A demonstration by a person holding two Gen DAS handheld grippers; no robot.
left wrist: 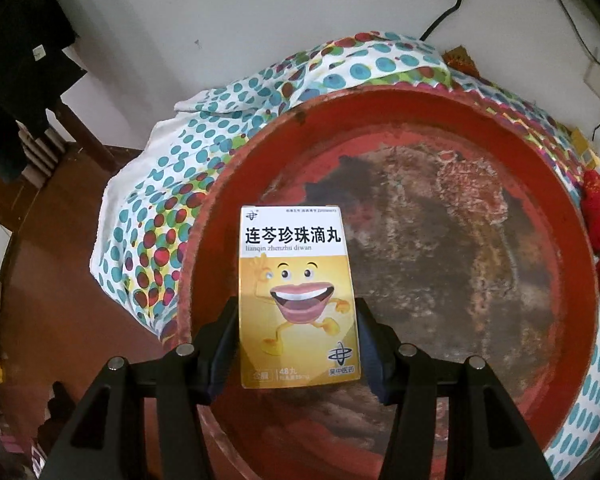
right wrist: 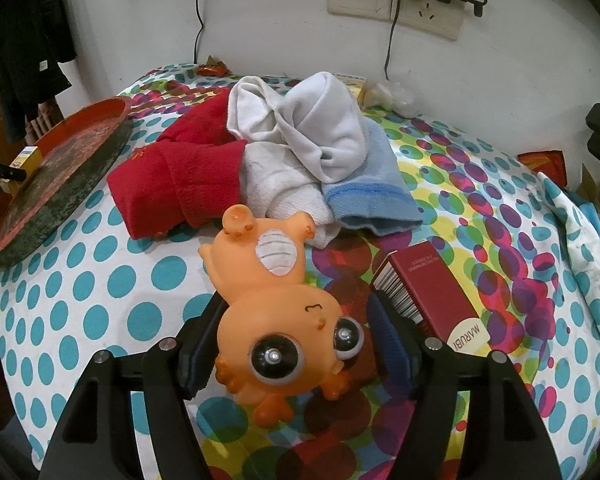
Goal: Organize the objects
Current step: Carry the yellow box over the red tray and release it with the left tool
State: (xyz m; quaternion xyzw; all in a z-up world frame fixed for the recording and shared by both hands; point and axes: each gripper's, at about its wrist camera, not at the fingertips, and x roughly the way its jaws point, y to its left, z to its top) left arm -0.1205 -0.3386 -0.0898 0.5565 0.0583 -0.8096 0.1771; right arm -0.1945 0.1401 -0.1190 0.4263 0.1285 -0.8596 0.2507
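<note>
Round red tray [left wrist: 384, 128], shallow, with raised rim; paint worn off in the middle, rough brown and dark patches there. Under it a thin tablecloth [left wrist: 172, 208] printed with teal, red and yellow dots, wrinkled at the far edge.

Flat cardboard medicine box [left wrist: 298, 296], glossy, white at the top with black Chinese letters, yellow below with a cartoon smiling mouth. Held upright over the left part of the tray by the left gripper [left wrist: 298, 344]; both black fingers pressed on the long sides of the box, opening about medium.

On the right wrist view, same dotted tablecloth [right wrist: 100, 280], tray [right wrist: 60, 184] at the far left. Soft red knitted cloth [right wrist: 180, 184], white towel-like cloth [right wrist: 300, 136] and light blue sock [right wrist: 372, 200] piled together in the middle. Dark red carton [right wrist: 432, 292] with barcode and "MARUBI" label lying just right of the fingers.

Orange rubber toy [right wrist: 276, 312], smooth, with big black eyes and white ribbed belly, lying on the tablecloth between the fingers of the right gripper [right wrist: 292, 344]. Jaws rather wide; left finger against or very near the toy's head, cannot tell which; visible gap at the right finger, no grip.
</note>
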